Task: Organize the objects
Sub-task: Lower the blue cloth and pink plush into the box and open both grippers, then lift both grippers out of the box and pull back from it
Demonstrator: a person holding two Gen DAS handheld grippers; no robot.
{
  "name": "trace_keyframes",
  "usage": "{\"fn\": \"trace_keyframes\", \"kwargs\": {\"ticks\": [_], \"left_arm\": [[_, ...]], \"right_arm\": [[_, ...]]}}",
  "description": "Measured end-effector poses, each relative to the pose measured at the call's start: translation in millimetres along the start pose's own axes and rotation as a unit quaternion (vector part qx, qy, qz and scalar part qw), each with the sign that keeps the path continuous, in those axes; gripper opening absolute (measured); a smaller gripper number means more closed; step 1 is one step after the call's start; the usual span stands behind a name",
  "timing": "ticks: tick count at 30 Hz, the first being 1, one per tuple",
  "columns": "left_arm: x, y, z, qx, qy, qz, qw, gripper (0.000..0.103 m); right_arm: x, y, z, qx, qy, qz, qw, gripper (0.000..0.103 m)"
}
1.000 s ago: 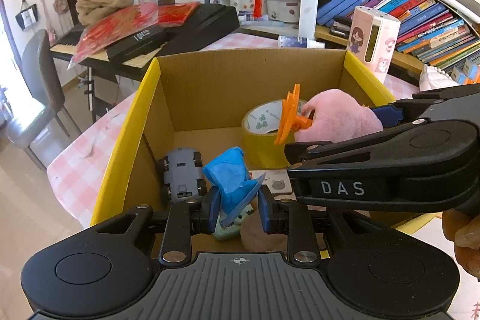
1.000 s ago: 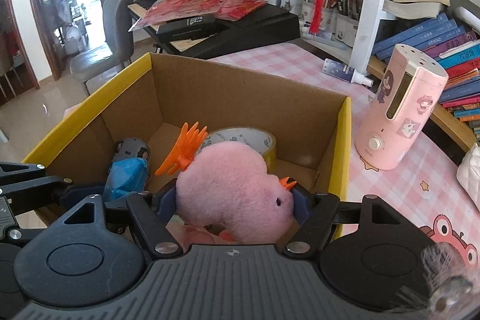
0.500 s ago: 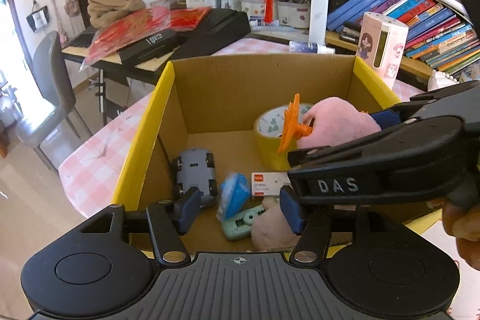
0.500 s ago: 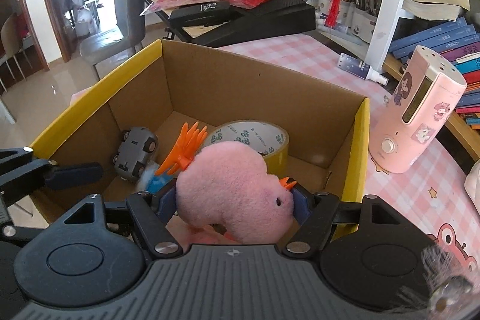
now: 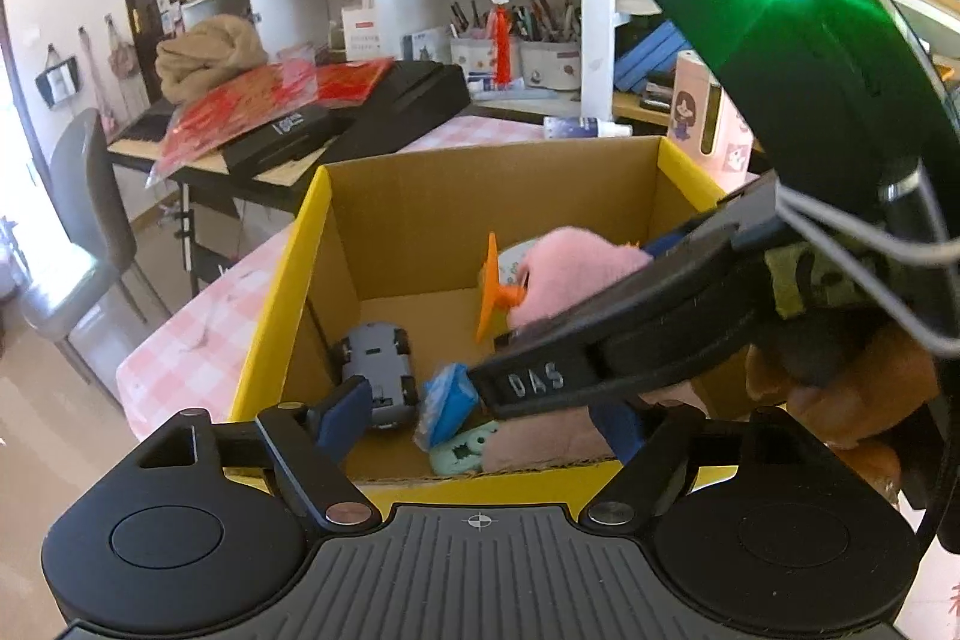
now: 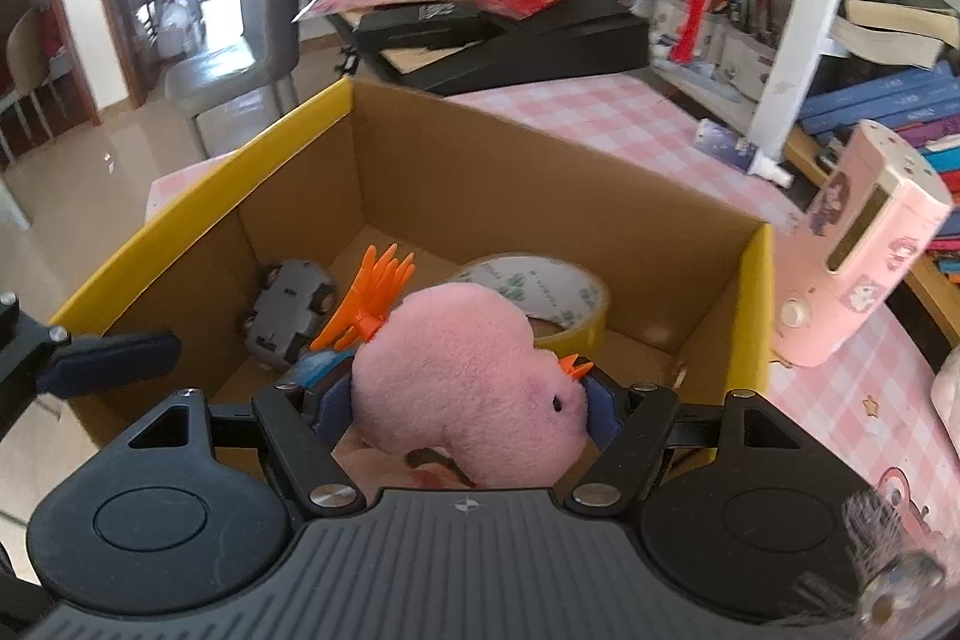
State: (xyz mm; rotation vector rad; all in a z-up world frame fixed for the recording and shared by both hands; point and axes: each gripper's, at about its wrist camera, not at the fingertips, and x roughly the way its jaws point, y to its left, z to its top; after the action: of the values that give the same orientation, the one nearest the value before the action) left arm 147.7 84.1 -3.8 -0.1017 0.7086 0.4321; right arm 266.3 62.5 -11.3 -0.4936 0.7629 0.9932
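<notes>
A yellow-rimmed cardboard box [image 5: 282,280] [image 6: 198,196] holds a grey toy car [image 5: 378,370] [image 6: 288,310], a blue-wrapped item [image 5: 447,397] on a green toy [image 5: 465,454], and a tape roll [image 6: 540,286]. My right gripper [image 6: 462,400] is shut on a pink plush with an orange claw clip [image 6: 474,376] [image 5: 576,274] over the box. My left gripper [image 5: 480,418] is open and empty at the box's near edge, above the blue item.
A pink humidifier [image 6: 858,256] stands right of the box on the pink checked tablecloth [image 6: 600,112]. A black keyboard [image 6: 510,34] with red papers lies behind. Bookshelves [image 6: 900,100] are at the right. A grey chair [image 6: 252,40] stands at the left.
My left gripper opened, dropped the blue-wrapped item into the box beside the grey car, and pulled back and up. The right gripper stays shut on the pink plush.
</notes>
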Motion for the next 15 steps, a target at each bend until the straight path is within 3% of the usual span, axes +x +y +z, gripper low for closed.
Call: {"fn": "trace_keyframes", "kwargs": {"ticks": [6,15], "left_arm": [[-3,4,-3,-0.012,-0.002,0.001,0.9999,0.087],[-5,5,-4,-0.013,-0.003,0.002,0.9999,0.089]], "right_arm": [[7,13,-3,-0.049,0.024,0.0,0.999,0.072],[12,9,0,-0.04,0.051,0.015,0.998,0.076]]}}
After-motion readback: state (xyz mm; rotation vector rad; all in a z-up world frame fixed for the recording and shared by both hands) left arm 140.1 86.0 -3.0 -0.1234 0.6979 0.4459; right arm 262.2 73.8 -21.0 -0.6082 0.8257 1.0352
